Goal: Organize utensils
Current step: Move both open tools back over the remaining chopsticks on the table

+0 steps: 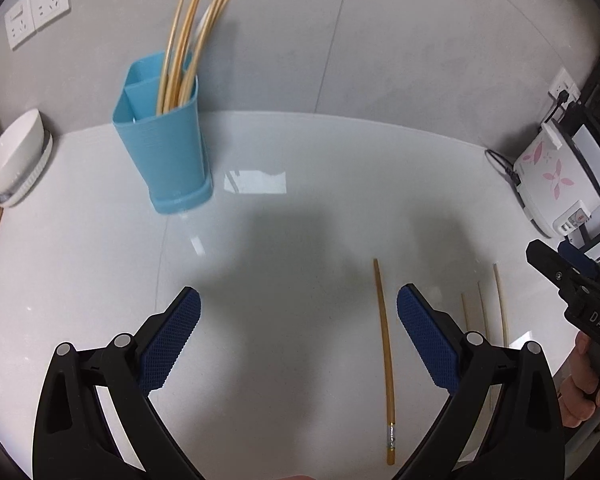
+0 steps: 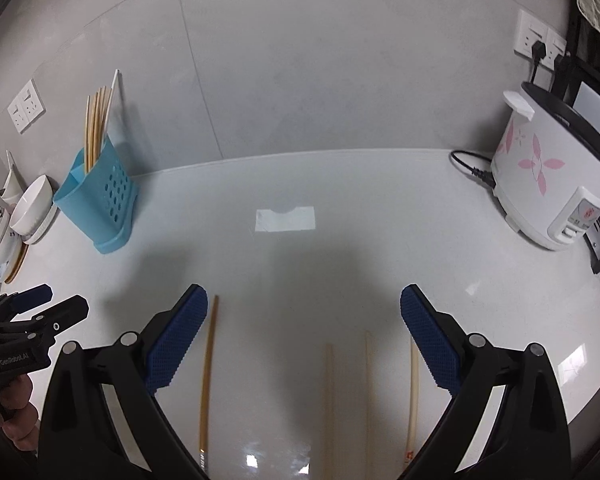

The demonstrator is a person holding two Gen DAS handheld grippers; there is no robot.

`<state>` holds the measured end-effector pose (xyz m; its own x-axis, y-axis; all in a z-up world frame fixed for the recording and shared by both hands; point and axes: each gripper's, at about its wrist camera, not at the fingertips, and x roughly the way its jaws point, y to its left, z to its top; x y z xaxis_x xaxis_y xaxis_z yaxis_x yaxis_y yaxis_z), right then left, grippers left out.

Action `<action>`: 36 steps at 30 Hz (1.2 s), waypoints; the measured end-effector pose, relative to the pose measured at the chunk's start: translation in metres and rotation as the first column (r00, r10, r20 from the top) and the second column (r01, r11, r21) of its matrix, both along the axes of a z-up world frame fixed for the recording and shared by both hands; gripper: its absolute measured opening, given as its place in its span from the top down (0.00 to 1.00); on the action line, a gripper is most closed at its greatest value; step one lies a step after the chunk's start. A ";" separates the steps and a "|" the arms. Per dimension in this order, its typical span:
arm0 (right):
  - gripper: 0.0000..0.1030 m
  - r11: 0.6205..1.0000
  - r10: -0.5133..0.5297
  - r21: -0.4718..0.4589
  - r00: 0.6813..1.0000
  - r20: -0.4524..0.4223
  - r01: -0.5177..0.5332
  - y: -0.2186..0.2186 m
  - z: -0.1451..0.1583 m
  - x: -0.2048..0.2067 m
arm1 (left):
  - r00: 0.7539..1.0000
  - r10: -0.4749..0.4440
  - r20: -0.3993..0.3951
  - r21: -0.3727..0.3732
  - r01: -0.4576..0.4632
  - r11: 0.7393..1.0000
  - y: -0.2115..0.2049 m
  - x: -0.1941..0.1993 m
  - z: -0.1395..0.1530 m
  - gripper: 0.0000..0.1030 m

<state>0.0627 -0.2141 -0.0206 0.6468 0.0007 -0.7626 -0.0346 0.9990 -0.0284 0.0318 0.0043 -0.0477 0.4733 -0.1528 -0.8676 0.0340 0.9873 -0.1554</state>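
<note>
Both the left gripper (image 1: pixel 299 332) and right gripper (image 2: pixel 304 330) gape wide, empty. The dark chopstick (image 1: pixel 385 354) lies just inside the left's right pad; thin and flat on the slick counter (image 1: pixel 280 232), it could skid or roll when pinched.

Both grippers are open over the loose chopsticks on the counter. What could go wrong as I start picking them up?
1. The three pale chopsticks lie close together, side by side; the right gripper may catch more than one.
2. The darker chopstick lies flat on the glossy counter and may roll or slip from the left gripper.
3. The blue holder already has several chopsticks fanned out; a new one may snag on them.
</note>
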 end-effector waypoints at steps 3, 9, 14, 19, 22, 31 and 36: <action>0.10 1.000 0.003 -0.004 1.000 -0.031 -0.003 -0.010 -0.010 -0.004 | 1.000 0.006 -0.023 0.009 -0.006 1.000 -0.005 -0.004 -0.009 0.06; 0.11 1.000 0.005 -0.013 0.995 -0.103 -0.006 -0.021 -0.032 -0.011 | 0.995 0.010 -0.100 0.001 -0.010 1.000 -0.016 -0.014 -0.035 0.06; 0.16 0.999 -0.010 -0.037 0.983 -0.185 0.004 -0.032 -0.053 -0.020 | 0.988 -0.032 -0.151 -0.010 0.030 0.999 -0.044 -0.022 -0.056 0.06; 0.21 0.999 -0.034 -0.030 0.967 -0.251 0.028 -0.049 -0.067 -0.029 | 0.979 -0.071 -0.190 -0.015 0.069 0.997 -0.066 -0.030 -0.071 0.07; 0.26 0.999 -0.046 -0.036 0.958 -0.284 0.037 -0.054 -0.073 -0.031 | 0.973 -0.081 -0.215 -0.008 0.081 0.997 -0.075 -0.033 -0.078 0.07; 0.54 0.998 -0.033 -0.064 0.904 -0.426 0.006 -0.049 -0.100 -0.032 | 0.950 -0.066 -0.306 0.011 0.073 0.997 -0.086 -0.034 -0.095 0.17; 0.64 0.998 -0.034 -0.061 0.874 -0.484 0.005 -0.047 -0.106 -0.024 | 0.934 -0.047 -0.353 0.020 0.058 0.998 -0.088 -0.031 -0.100 0.32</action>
